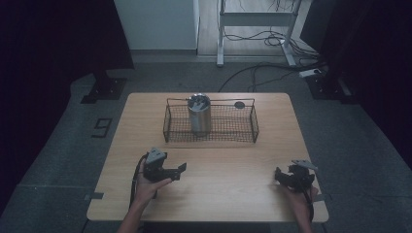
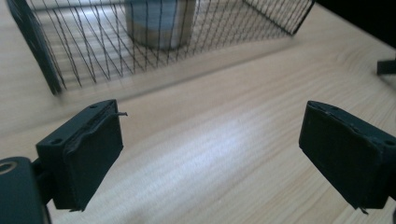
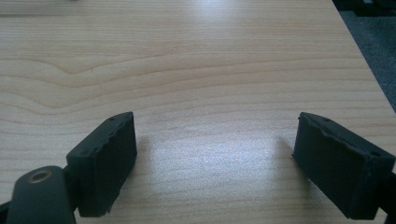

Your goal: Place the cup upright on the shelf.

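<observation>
From the high view, a wooden table [image 1: 209, 194] carries a black wire basket [image 1: 211, 121] whose long axis runs across the table, side to side. A metal canister [image 1: 199, 115] stands upright inside the basket, left of its middle, its long axis vertical and its open top facing up; what lies in its mouth is too dim to make out. A small dark round thing [image 1: 239, 104] sits at the basket's far rim, unclear. The left gripper [image 1: 177, 171] is held nearer the person than the basket, off its left end, jaws pointing right. The right gripper [image 1: 281, 175] is nearer than the basket's right end, its jaws hard to read here.

In the left gripper view, the left gripper [image 2: 210, 149] has its jaws wide apart over bare wood, the basket [image 2: 46, 74] ahead, the canister [image 2: 159, 23] behind the mesh, its top cut off.

In the right gripper view, the right gripper [image 3: 215, 163] has jaws spread apart above the table [image 3: 196, 70], nothing between them.
</observation>
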`<action>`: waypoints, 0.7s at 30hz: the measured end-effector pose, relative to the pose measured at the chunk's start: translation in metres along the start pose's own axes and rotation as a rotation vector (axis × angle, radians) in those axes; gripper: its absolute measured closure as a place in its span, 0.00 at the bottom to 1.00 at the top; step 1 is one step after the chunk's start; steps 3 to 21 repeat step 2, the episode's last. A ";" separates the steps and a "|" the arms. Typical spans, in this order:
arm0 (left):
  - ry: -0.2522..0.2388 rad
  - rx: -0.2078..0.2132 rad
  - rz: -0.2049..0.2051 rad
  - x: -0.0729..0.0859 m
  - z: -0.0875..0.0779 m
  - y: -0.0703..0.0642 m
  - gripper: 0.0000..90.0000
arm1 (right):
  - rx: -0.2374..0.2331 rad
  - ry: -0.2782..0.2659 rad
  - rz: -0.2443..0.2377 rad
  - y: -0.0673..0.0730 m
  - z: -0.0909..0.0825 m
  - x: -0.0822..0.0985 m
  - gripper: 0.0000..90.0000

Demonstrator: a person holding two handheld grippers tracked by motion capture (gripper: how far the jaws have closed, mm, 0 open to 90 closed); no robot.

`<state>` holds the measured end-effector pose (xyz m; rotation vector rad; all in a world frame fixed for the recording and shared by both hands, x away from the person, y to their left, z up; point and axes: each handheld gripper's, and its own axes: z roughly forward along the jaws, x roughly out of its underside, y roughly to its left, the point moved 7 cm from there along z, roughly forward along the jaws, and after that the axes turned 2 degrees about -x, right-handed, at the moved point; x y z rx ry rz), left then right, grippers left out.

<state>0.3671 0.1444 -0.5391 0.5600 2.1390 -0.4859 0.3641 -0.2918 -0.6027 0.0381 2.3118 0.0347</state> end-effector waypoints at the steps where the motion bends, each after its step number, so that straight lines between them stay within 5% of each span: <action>1: 0.000 0.000 0.000 0.000 0.000 0.000 0.07 | 0.000 0.000 0.000 0.000 0.000 0.000 0.14; 21: 0.010 -0.009 0.009 0.002 0.001 0.000 0.07 | 0.000 0.000 0.000 0.000 0.000 0.000 0.14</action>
